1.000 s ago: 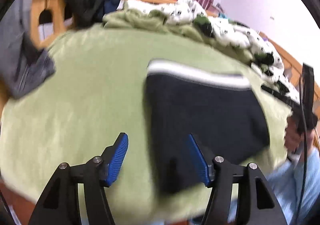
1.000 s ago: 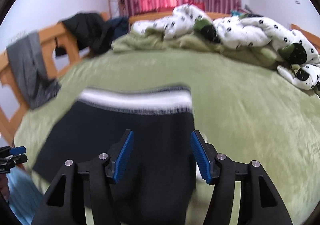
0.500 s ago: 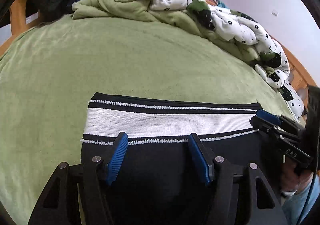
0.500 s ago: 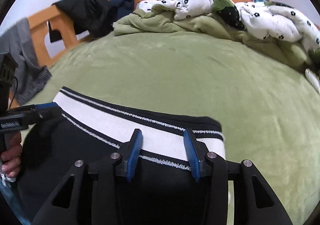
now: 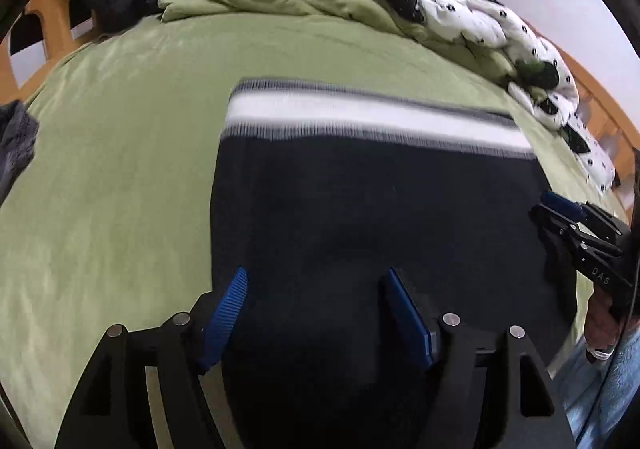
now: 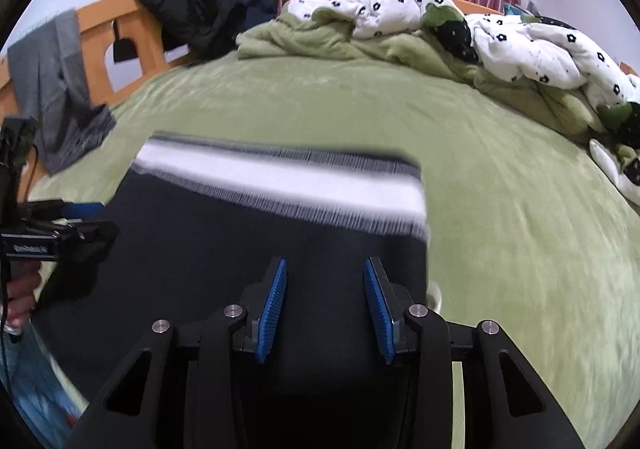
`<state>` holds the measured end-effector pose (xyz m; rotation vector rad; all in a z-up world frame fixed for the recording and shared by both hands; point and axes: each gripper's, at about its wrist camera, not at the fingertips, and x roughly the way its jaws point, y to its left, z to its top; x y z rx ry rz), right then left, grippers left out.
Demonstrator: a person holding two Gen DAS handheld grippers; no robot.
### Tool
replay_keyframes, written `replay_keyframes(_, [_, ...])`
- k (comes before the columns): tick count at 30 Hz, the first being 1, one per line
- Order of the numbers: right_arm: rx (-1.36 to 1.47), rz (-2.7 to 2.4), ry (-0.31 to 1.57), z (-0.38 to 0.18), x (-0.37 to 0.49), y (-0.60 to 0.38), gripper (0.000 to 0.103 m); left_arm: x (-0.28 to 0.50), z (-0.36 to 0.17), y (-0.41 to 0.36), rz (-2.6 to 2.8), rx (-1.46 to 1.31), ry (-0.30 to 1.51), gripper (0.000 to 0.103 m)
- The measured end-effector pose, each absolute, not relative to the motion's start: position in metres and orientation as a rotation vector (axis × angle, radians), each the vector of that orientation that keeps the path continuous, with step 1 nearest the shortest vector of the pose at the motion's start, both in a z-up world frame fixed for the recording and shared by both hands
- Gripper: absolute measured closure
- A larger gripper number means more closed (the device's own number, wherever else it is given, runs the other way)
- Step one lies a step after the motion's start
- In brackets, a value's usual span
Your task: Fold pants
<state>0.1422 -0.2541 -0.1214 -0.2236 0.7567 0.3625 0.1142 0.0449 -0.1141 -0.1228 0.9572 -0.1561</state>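
Black fabric fills both wrist views: the pants lie flat on the green bedspread, toward the bed's near edge, with the white striped waistband on the side facing the headboard. That band runs crosswise to both grippers, so the garment's long axis heads back toward the person and off the bottom of the views, where its far end can't be seen.

Left gripper hangs over the pants' left edge. Its jaws are opening, blue pads wide apart, dark cloth beneath them but nothing pinched. Right gripper sits over the right-hand part, near that side edge. Its pads are set narrower, parted with cloth showing through the gap, and no grip that I can make out. Each gripper shows in the other's view at the garment's outer flank, so they bracket it, about equally close to the waistband.

My read: the next move turns on that band lying ahead of both sets of fingers, so whichever fold comes will need a reach forward to it or a grab at the side edges below.

Around it, the bedspread is bare. A rumpled flowered quilt is heaped along the headboard side and right edge, well apart. A black jacket and a grey garment hang on the wooden bed frame at left, nothing blocking the way.
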Motion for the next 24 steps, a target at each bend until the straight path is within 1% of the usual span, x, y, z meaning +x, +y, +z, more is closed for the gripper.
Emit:
replay_keyframes(3, [-0.303,0.313,0.717,-0.13,0.108,-0.25,0.062,0.08,-0.116,0.048,-0.148,-0.152,0.954,0.032])
replay_keyframes(5, [-0.339,0.304,0.715,-0.131,0.089,-0.247,0.062,0.062,-0.115,0.052,-0.146,-0.175,0.938,0.03])
replay_keyframes(7, [-0.342,0.295,0.725,-0.132,0.076,-0.251,0.061,0.046,-0.114,0.056,-0.156,-0.214,0.959,0.029])
replay_keyframes(11, [-0.262,0.259,0.774,-0.128,0.055,-0.267,0.061,0.02,-0.102,0.053,-0.128,-0.228,0.969,0.029])
replay_keyframes(14, [-0.173,0.209,0.812,-0.113,0.042,-0.276,0.061,0.01,-0.079,0.043,-0.095,-0.222,0.958,0.03])
replay_keyframes(15, [-0.152,0.197,0.804,-0.104,0.036,-0.278,0.059,0.007,-0.07,0.04,-0.073,-0.219,0.955,0.029])
replay_keyframes(16, [-0.139,0.193,0.785,-0.092,0.029,-0.278,0.05,0.004,-0.059,0.036,-0.059,-0.218,0.943,0.029])
replay_keyframes(18, [-0.135,0.188,0.746,-0.07,0.015,-0.274,0.041,-0.004,-0.036,0.029,-0.053,-0.219,0.903,0.029])
replay_keyframes(19, [-0.138,0.187,0.719,-0.058,0.005,-0.271,0.039,-0.009,-0.024,0.025,-0.044,-0.212,0.88,0.029])
replay_keyframes(20, [-0.143,0.182,0.695,-0.047,-0.003,-0.269,0.037,-0.015,-0.012,0.02,-0.032,-0.203,0.855,0.027])
replay_keyframes(21, [-0.154,0.173,0.664,-0.034,-0.013,-0.265,0.033,-0.02,-0.003,0.016,-0.021,-0.19,0.837,0.022])
replay_keyframes(22, [-0.164,0.168,0.646,-0.026,-0.019,-0.263,0.031,-0.025,0.007,0.01,-0.007,-0.174,0.825,0.02])
replay_keyframes(24, [-0.189,0.164,0.624,-0.01,-0.031,-0.259,0.031,-0.033,0.02,0.001,-0.001,-0.147,0.799,0.019])
